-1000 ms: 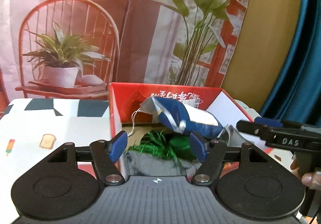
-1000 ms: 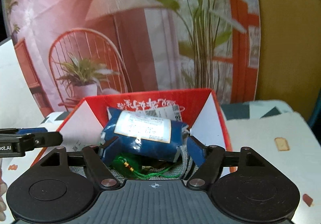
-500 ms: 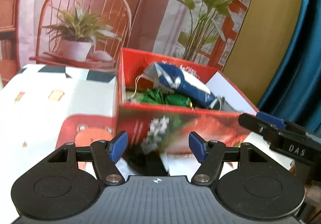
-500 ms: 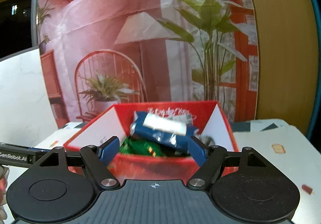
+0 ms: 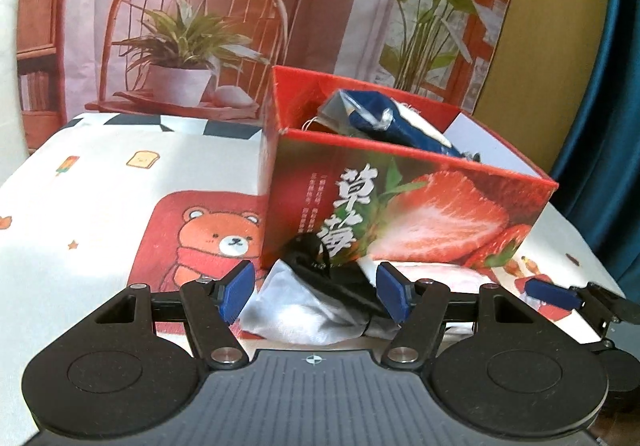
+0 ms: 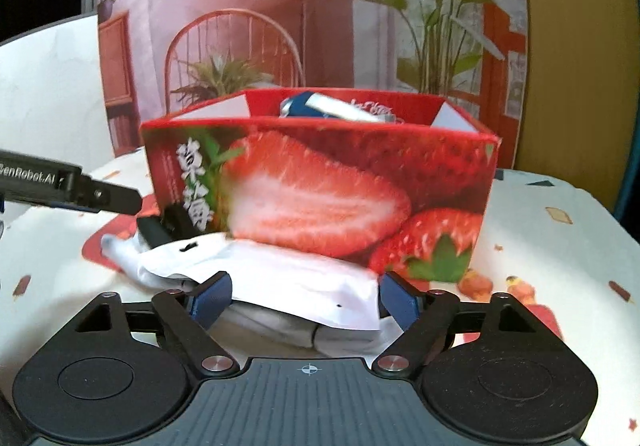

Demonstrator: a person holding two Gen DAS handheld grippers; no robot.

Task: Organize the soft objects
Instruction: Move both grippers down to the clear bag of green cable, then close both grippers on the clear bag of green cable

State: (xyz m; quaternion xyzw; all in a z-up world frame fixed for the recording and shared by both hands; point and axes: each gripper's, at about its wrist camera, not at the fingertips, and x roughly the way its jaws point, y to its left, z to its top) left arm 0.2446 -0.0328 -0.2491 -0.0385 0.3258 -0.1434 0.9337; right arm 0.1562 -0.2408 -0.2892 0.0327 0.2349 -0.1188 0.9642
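Both grippers are hovering low over the bench (image 5: 92,182), facing the front of the strawberry box (image 5: 400,218). The left gripper (image 5: 316,292) is holding its jaws spread wide and gripping nothing, with a white cloth (image 5: 296,310) and a black item (image 5: 320,270) lying between its fingers, just before the box. The right gripper (image 6: 306,300) is likewise standing released over the white cloth (image 6: 280,278). A blue packet (image 5: 392,126) is sitting inside the box, poking above its rim.
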